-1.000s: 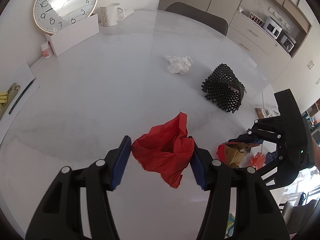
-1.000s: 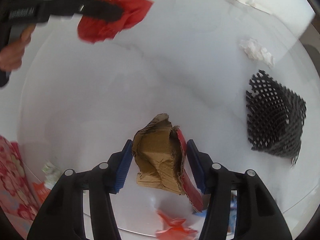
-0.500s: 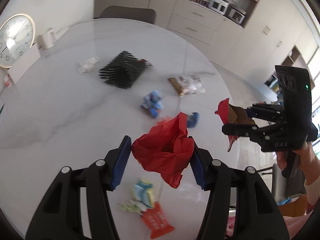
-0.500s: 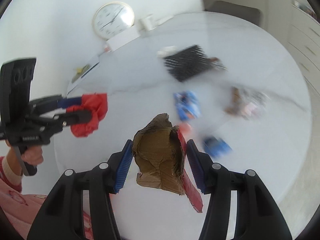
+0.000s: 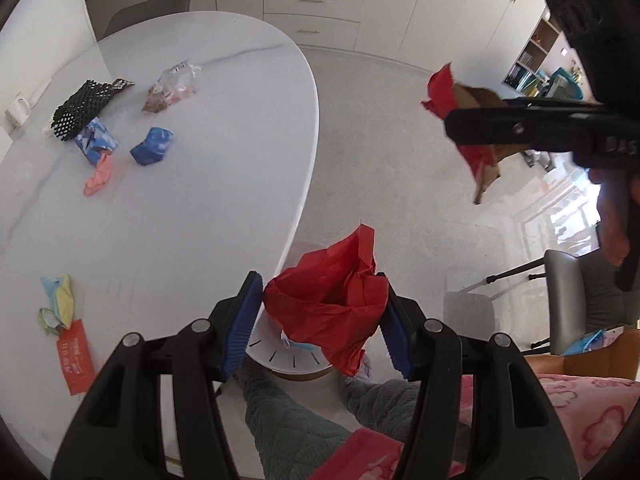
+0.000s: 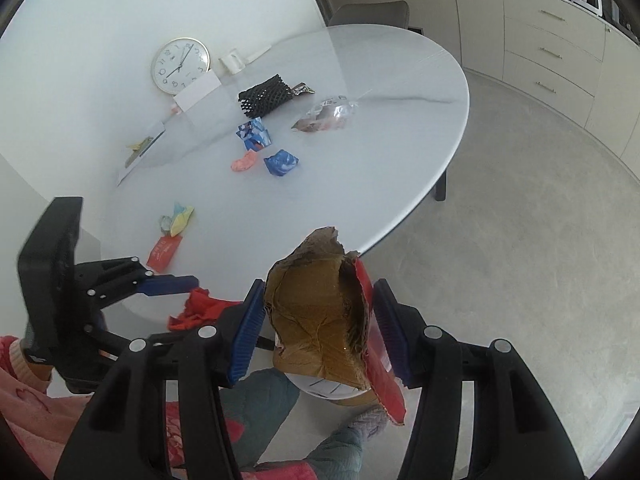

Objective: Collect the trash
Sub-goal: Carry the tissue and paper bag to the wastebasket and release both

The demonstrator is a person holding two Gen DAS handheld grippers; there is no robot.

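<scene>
My left gripper [image 5: 320, 314] is shut on a crumpled red paper [image 5: 332, 308], held just past the edge of the white oval table [image 5: 200, 208]. Directly below it shows a white round container [image 5: 288, 356] with dark tick marks. My right gripper [image 6: 320, 320] is shut on a torn brown cardboard piece [image 6: 316, 320] with a red side. In the left wrist view the right gripper [image 5: 472, 128] hangs over the floor at upper right with the cardboard [image 5: 476, 100]. In the right wrist view the left gripper [image 6: 176, 284] and its red paper [image 6: 196, 308] sit at lower left.
On the table lie a black mesh sleeve [image 5: 82, 108], two blue wrappers [image 5: 152, 146], a pink scrap [image 5: 100, 174], a clear plastic bag [image 5: 172, 88], pastel papers [image 5: 58, 302] and a red card [image 5: 76, 356]. A person's legs [image 5: 288, 412] are below. A grey chair [image 5: 580, 292] stands at right.
Both grippers have swung away from the tabletop past its edge, still carrying the red paper and the cardboard. The white round container and the person's legs have come into view below.
</scene>
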